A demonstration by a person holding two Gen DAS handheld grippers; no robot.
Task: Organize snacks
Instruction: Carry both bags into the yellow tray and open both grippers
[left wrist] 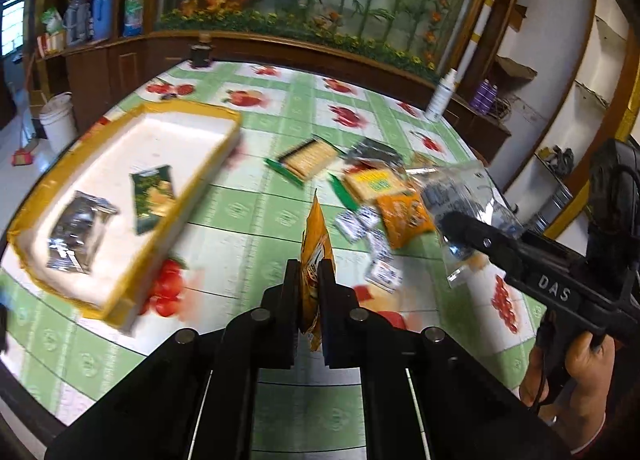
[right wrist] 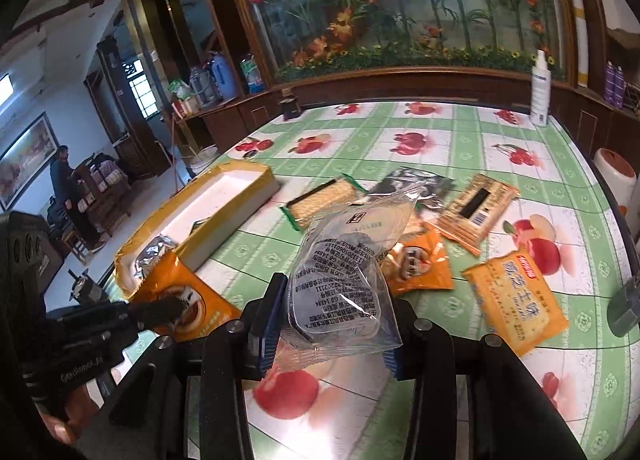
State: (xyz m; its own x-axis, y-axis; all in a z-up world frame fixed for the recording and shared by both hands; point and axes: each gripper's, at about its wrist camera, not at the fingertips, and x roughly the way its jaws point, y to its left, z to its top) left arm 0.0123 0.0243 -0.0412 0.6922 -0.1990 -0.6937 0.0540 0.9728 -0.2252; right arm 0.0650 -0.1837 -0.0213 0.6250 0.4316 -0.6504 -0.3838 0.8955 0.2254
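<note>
The left claw [left wrist: 310, 280] is pinching a thin orange foil snack packet [left wrist: 315, 244] edge-on at the lower middle of its frame, lifted off the counter [left wrist: 256, 212]. The right claw [right wrist: 332, 324] is gripping a clear crinkled plastic wrapper with black print [right wrist: 344, 268] between its blue-padded fingers [right wrist: 266, 324], also held up in the air. At the left, a shallow white tray with a yellow rim [left wrist: 192, 176] is holding a silver packet [left wrist: 78, 232] and a dark green packet [left wrist: 154, 196]. Cracker packs and more orange packets are lying scattered right of centre on the green fruit-print cloth.
</note>
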